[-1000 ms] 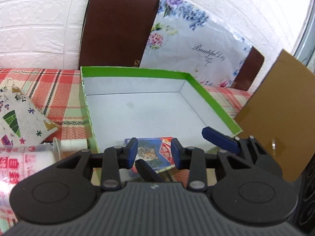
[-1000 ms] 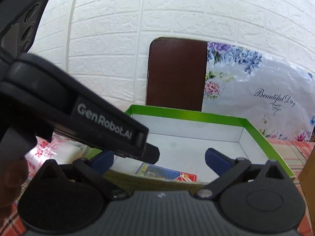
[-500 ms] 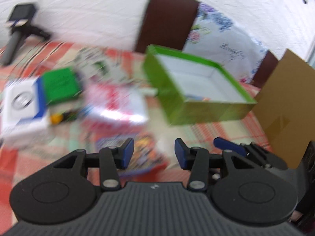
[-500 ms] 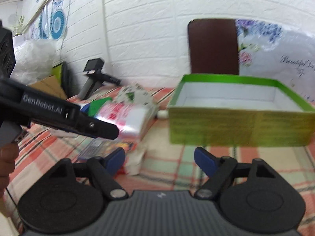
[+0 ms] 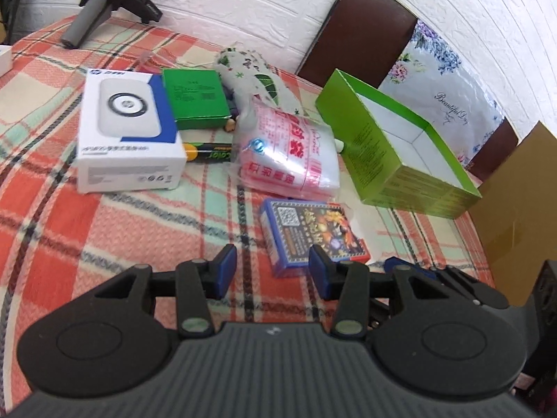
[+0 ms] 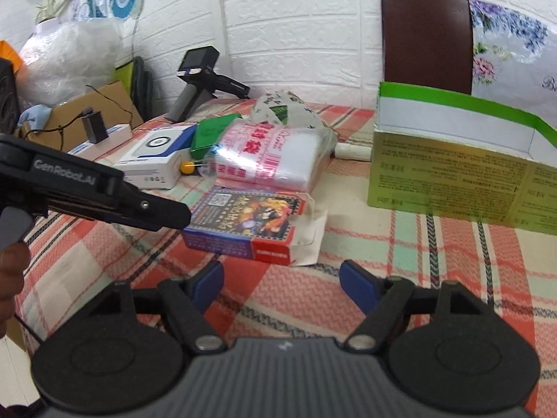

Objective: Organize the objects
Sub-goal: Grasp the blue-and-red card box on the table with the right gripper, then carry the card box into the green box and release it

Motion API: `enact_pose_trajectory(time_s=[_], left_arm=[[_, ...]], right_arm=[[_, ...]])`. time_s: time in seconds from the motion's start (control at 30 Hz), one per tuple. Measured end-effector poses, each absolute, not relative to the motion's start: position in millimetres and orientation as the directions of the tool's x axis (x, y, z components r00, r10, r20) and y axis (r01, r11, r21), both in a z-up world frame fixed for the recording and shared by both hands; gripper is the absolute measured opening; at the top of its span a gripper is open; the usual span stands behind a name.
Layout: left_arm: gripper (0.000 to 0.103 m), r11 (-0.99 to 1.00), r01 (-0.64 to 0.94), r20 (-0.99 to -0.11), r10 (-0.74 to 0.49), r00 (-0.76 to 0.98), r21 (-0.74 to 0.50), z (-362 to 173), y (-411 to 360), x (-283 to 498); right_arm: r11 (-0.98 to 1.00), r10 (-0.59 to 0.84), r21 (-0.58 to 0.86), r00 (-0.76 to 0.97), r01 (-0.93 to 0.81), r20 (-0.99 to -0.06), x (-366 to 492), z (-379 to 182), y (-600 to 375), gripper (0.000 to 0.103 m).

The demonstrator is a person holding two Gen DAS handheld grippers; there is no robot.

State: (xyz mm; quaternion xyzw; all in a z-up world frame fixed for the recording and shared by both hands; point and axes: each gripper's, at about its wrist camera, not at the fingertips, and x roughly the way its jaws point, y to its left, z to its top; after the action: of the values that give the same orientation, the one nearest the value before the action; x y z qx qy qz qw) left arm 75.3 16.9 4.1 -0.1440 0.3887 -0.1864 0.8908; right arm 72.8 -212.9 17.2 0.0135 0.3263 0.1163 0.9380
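Most items, including the card deck [image 5: 313,233] and plastic packet [image 5: 289,153], lay outside the green box [image 5: 393,153], with both grippers' [image 5: 269,271] [image 6: 280,284] jaws apart, empty

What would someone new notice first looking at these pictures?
Probably the bright green box, open at the table's right, by the wall. Next the colourful card pack lying just ahead of the open left gripper, with a pink plastic bag behind it and a white box further left.
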Motion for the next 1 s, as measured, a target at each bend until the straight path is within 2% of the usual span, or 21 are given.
enact_pose_trajectory(time_s=[0.3,0.33,0.4,0.47,0.6,0.8,1.0], left_arm=[[0.047,0.853,0.287,-0.643,-0.518,0.564,-0.436,-6,-7,107],[0.047,0.856,0.288,-0.646,-0.514,0.564,-0.430,-8,-9,107],[0.046,0.871,0.298,-0.645,-0.489,0.587,-0.390,-7,-12,102],[0.044,0.881,0.288,-0.648,-0.471,0.599,-0.374,-5,-10,98],[0.042,0.890,0.237,-0.645,-0.448,0.619,-0.390,4,0,90],[0.042,0.896,0.261,-0.602,-0.436,0.669,-0.359,36,-7,74],[0.042,0.887,0.365,-0.549,-0.461,0.697,-0.282,73,-57,89]], right_arm=[[0.965,0.239,0.069,0.737,-0.254,-0.633,97,15,-193,0.083],[0.963,0.239,0.057,0.736,-0.264,-0.634,99,14,-188,0.087],[0.963,0.213,0.009,0.744,-0.269,-0.633,100,12,-178,0.087],[0.962,0.214,0.002,0.748,-0.274,-0.629,99,11,-177,0.084],[0.957,0.226,-0.008,0.759,-0.291,-0.611,89,14,-176,0.066],[0.956,0.227,-0.046,0.826,-0.291,-0.515,67,29,-179,0.064],[0.975,0.150,-0.091,0.906,-0.201,-0.396,65,57,-213,0.064]])
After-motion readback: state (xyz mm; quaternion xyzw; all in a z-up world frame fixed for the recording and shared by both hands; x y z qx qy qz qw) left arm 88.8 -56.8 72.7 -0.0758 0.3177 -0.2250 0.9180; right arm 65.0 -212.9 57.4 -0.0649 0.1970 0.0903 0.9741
